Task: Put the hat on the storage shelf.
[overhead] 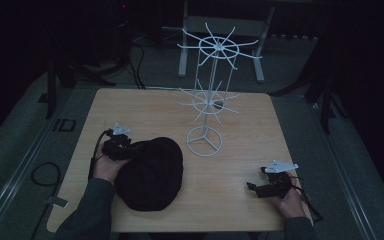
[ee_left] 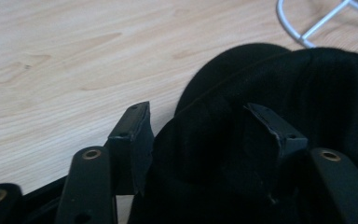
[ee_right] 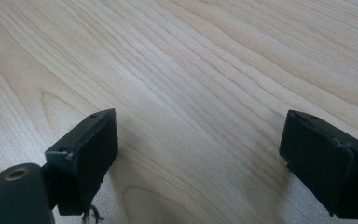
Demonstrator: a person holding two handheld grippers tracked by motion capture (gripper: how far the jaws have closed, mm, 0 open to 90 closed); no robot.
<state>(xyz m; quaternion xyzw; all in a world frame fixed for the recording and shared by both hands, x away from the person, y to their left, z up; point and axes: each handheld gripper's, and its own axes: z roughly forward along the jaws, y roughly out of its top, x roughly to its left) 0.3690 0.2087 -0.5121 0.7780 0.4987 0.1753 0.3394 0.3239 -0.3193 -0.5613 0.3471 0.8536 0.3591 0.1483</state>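
A black knit hat [overhead: 150,172] lies flat on the wooden table [overhead: 240,130], left of centre. My left gripper [overhead: 132,148] is at the hat's upper left edge. In the left gripper view the hat [ee_left: 317,93] bulges between the jaws of the left gripper [ee_left: 200,121], which stand open on either side of the fabric. A white wire hanging stand [overhead: 207,95] with two tiers of radiating hooks rises behind the hat. My right gripper [overhead: 254,188] rests open near the front right corner. In the right gripper view, bare wood lies between the jaws of the right gripper [ee_right: 200,135].
The stand's round base ring [overhead: 204,141] sits on the table just right of the hat, and its rim [ee_left: 298,37] shows in the left gripper view. A metal frame [overhead: 220,30] and cables [overhead: 45,172] are on the dark floor around the table.
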